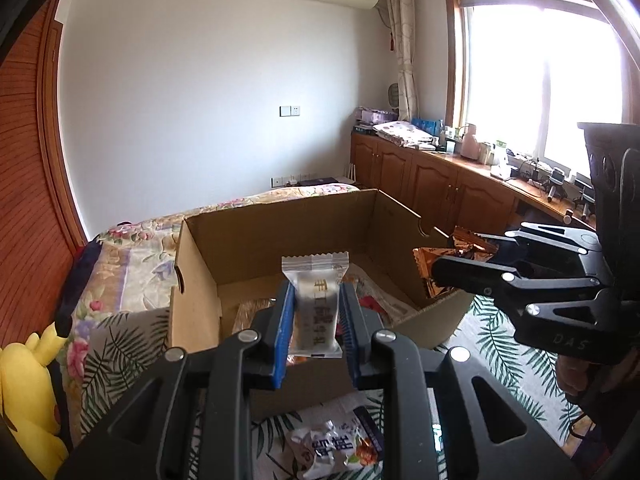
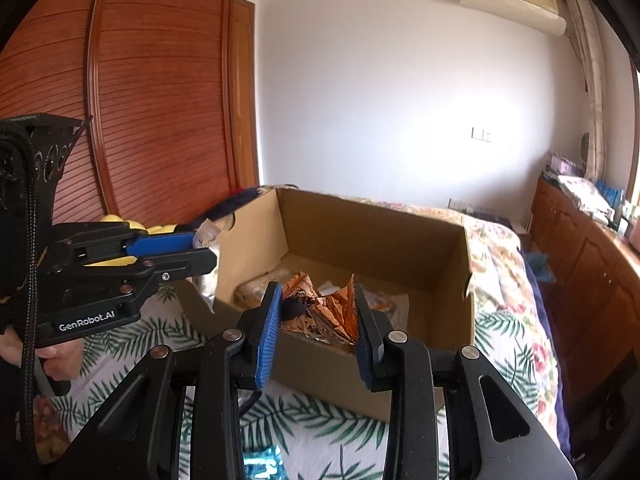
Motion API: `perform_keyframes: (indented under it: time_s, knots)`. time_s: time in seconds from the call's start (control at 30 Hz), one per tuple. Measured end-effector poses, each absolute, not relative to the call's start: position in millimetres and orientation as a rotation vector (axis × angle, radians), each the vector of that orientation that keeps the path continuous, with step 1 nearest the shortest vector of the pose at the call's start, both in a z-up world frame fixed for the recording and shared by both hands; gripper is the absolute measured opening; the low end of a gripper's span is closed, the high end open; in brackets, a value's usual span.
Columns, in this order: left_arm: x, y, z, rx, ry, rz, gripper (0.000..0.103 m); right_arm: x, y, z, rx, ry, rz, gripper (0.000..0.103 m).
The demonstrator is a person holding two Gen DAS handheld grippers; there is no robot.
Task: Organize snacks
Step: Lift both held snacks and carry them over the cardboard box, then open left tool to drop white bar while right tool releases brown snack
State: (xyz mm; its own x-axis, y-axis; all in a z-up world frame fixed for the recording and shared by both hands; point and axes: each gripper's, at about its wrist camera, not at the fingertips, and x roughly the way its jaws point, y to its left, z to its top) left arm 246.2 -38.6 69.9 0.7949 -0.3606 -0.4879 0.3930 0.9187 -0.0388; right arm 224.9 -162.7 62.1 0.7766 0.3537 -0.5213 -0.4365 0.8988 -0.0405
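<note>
An open cardboard box (image 1: 276, 236) stands on the bed, also in the right wrist view (image 2: 360, 232), with several snack packets on its floor. My left gripper (image 1: 316, 308) is shut on a white wrapped snack bar (image 1: 314, 300), held upright above the box's near wall. My right gripper (image 2: 316, 312) is shut on a crinkled copper-foil snack packet (image 2: 320, 312) over the box's near edge. The right gripper (image 1: 472, 260) and its foil packet (image 1: 452, 256) show at the box's right wall in the left wrist view. The left gripper (image 2: 200, 250) shows at the box's left corner.
A white-and-purple snack packet (image 1: 340, 448) lies on the leaf-print bedspread (image 2: 320, 420) in front of the box. A yellow plush toy (image 1: 28, 400) sits at the left. A shiny blue packet (image 2: 262, 466) lies near the front. Wooden cabinets (image 1: 440, 184) line the right wall.
</note>
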Motion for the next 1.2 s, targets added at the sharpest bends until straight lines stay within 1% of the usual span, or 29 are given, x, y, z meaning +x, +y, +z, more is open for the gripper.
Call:
perform_keyframes:
  time_s: [0.23,0.4,0.87,1.03,1.1,1.2]
  knots:
    - [269,-39,69,0.066,0.515,-0.382,0.021,239,-160,53,-0.164,0.54,0.418,0.032]
    - [285,-40,57,0.056,0.548,-0.371,0.021,252,-162,44,-0.158,0.561,0.402,0.032]
    - [300,-49,34,0.072,0.601,-0.354,0.021,273,-163,26,-0.145,0.609,0.387,0.033]
    - [301,-50,30,0.071,0.609,-0.343,0.026,277,-164,24,-0.139,0.622,0.387,0.034]
    - [301,-50,29,0.067,0.61,-0.341,0.027,278,-165,22,-0.134,0.63,0.385,0.038]
    - [300,-48,30,0.064,0.611,-0.338,0.03,277,-165,22,-0.134,0.631,0.388,0.038]
